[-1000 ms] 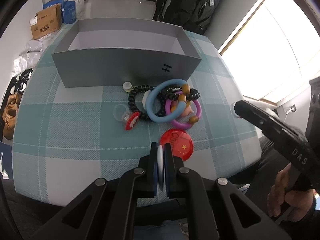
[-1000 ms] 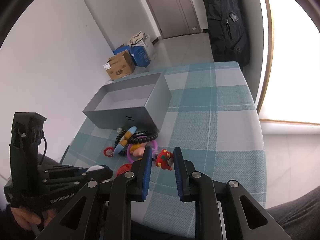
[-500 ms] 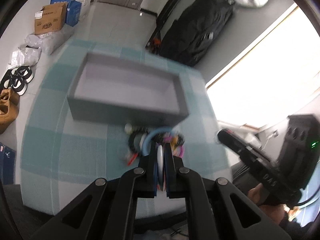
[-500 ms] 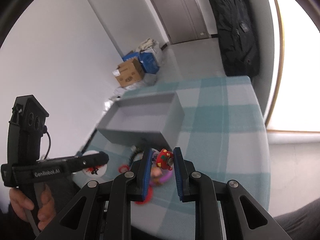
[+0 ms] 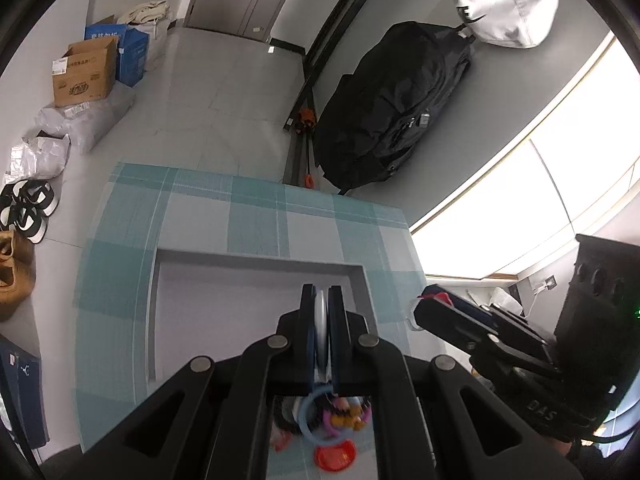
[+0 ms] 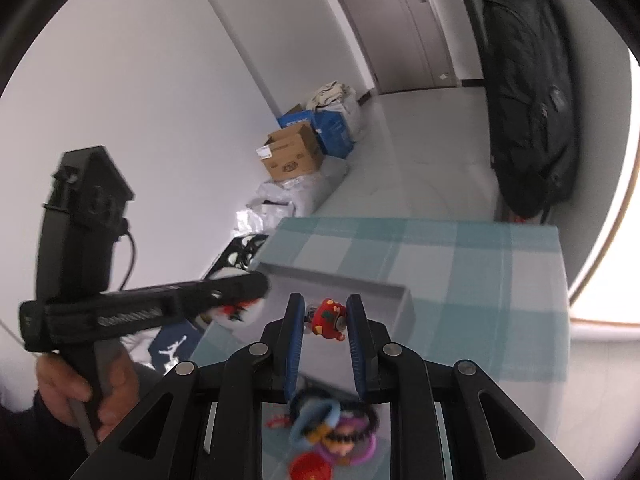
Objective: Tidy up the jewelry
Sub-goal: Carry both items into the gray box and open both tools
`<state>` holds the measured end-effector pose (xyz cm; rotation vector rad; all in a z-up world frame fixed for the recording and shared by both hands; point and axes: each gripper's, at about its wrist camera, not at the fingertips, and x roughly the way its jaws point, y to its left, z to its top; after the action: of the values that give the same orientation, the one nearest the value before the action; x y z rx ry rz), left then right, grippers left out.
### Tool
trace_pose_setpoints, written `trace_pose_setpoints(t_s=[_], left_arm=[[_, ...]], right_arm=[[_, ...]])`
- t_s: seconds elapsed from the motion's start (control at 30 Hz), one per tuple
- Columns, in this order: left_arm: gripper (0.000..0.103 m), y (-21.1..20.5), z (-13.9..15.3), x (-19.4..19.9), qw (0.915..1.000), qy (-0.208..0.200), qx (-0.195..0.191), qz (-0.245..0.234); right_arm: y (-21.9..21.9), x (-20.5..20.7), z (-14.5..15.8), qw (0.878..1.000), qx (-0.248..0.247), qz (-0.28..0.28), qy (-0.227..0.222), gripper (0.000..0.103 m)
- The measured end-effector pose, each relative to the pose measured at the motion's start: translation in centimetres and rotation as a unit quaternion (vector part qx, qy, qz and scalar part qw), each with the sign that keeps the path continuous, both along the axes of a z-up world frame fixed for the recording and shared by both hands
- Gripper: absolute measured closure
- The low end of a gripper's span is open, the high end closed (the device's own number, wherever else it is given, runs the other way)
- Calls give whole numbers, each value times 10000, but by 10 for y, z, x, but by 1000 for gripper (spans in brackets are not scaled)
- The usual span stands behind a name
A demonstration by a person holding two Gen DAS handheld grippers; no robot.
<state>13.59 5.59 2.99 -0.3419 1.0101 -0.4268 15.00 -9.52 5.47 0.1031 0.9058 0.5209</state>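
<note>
left tool [image 5: 321,304] pinching thin white disc [image 5: 321,312] | right tool [image 6: 323,316] pinching red charm [image 6: 328,315] | both over grey box [image 5: 256,280] | risk: disc edge-held, may slip outside the box onto surface [image 5: 192,200]

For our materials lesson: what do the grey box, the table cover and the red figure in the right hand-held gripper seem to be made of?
Grey box: probably matte card or board; flat, thin walls, no shine.
Table cover: woven cloth by its look; teal and white checks with a fine weave.
Red figure, clamped in the right hand-held gripper: likely glossy painted plastic or resin; too small to tell.
</note>
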Motion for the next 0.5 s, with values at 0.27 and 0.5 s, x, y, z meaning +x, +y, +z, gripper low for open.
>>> trace_pose_setpoints(t_s=[0.27, 0.5], left_arm=[[101, 6, -25, 15, 9995, 252, -162, -38], [101, 13, -40, 24, 9979, 554, -331, -86]], right_arm=[[13, 24, -34, 9993, 8, 134, 350, 83], [12, 32, -54, 9981, 77, 87, 605, 83]])
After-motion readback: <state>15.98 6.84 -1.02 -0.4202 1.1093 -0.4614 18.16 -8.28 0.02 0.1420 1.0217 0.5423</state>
